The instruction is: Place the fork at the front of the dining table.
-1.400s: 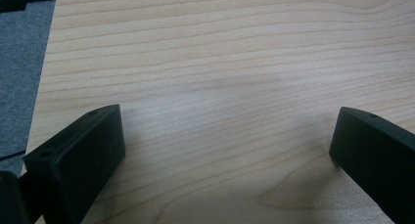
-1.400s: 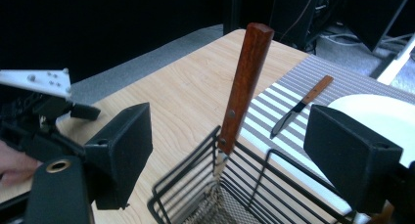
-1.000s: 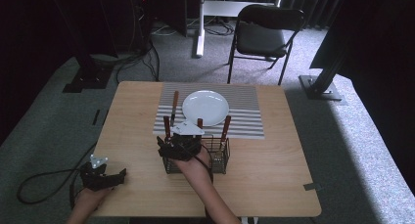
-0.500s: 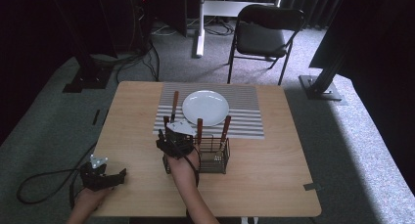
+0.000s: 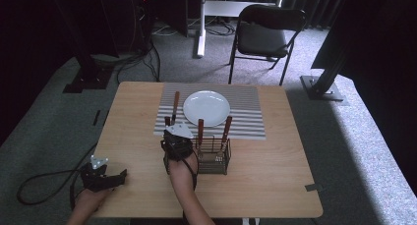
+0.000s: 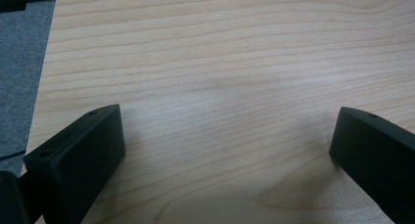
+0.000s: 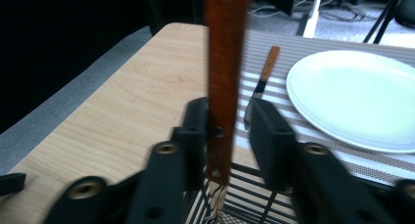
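1. The wooden handle is a flat, reddish-brown strip with straight edges and a smooth, slightly glossy face. It stands upright out of the wire caddy, and a small dark rivet hole shows near its lower end.
2. The right gripper has just closed its jaws around this handle. The black pads sit against it on both sides, low on the strip, just above the basket's rim.
3. In the high view the right gripper stands at the caddy's left end, near the middle of the table.
4. The caddy is a small rectangular basket of thin black wire, open-meshed. Two more brown handles rise from it.
5. The placemat beyond it is woven cloth in grey and white stripes. On it lies a round, smooth white plate.
6. A knife with the same brown handle and a dull metal blade lies flat on the mat, left of the plate.
7. The table top is pale wood with a fine straight grain.
8. The left gripper has its blocky matte black jaws spread wide over bare wood, with nothing between them. In the high view it rests near the table's front left corner.
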A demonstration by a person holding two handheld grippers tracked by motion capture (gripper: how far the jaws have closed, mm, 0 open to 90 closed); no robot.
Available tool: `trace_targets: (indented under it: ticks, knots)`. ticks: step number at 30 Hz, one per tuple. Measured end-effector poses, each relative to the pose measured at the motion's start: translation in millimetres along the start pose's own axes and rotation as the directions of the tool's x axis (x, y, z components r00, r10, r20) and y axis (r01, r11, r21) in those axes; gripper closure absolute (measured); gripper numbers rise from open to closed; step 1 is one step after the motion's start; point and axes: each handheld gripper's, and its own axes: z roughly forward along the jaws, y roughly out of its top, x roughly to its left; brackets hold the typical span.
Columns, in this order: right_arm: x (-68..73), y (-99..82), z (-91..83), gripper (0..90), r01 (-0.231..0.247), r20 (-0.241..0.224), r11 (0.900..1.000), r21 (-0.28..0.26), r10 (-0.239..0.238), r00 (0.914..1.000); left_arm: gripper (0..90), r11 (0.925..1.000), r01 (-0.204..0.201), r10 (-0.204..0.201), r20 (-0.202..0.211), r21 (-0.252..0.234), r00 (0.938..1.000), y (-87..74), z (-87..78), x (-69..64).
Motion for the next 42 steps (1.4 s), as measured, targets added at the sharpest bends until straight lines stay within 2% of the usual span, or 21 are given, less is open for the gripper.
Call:
trace_targets:
  ticks: [7, 11, 18, 22, 30, 40, 42]
  knots:
    - [1.5, -2.1, -2.0, 75.6, -0.008, 0.005, 0.9998, -0.017, 0.008, 1.0, 0.0, 1.0, 0.0, 0.0, 0.0, 0.0, 1.0, 0.0, 0.0, 0.0]
    - [4.8, -2.5, -7.1, 75.8, 0.016, 0.04, 0.9984, -0.053, -0.014, 0.9991, 0.0, 1.0, 0.0, 0.0, 0.001, 0.001, 1.0, 0.0, 0.0, 0.1]
    - [6.5, 1.9, -15.5, 75.8, 0.018, 0.024, 0.9973, -0.071, -0.017, 0.9996, 0.0, 1.0, 0.0, 0.0, 0.0, 0.0, 1.0, 0.0, 0.0, 0.0]
    - [8.4, 7.2, -25.7, 75.8, 0.033, 0.027, 0.9942, -0.103, -0.03, 0.9992, 0.0, 1.0, -0.002, 0.002, 0.0, 0.001, 1.0, 0.0, 0.0, 0.1]
    - [10.1, 22.9, -47.4, 75.8, 0.035, -0.006, 0.9863, -0.161, -0.037, 0.9993, 0.0, 1.0, 0.0, 0.0, 0.001, 0.0, 1.0, 0.0, 0.0, 0.0]
    - [7.3, 38.1, -58.8, 75.9, 0.046, -0.003, 0.9795, -0.196, -0.048, 0.9988, 0.0, 1.0, 0.0, 0.0, 0.001, -0.002, 1.0, -0.1, 0.2, 0.0]
    - [7.8, 47.0, -62.2, 75.8, 0.063, 0.0, 0.9754, -0.211, -0.065, 0.9979, 0.0, 1.0, 0.0, 0.0, 0.001, -0.001, 1.0, -0.1, 0.1, 0.0]
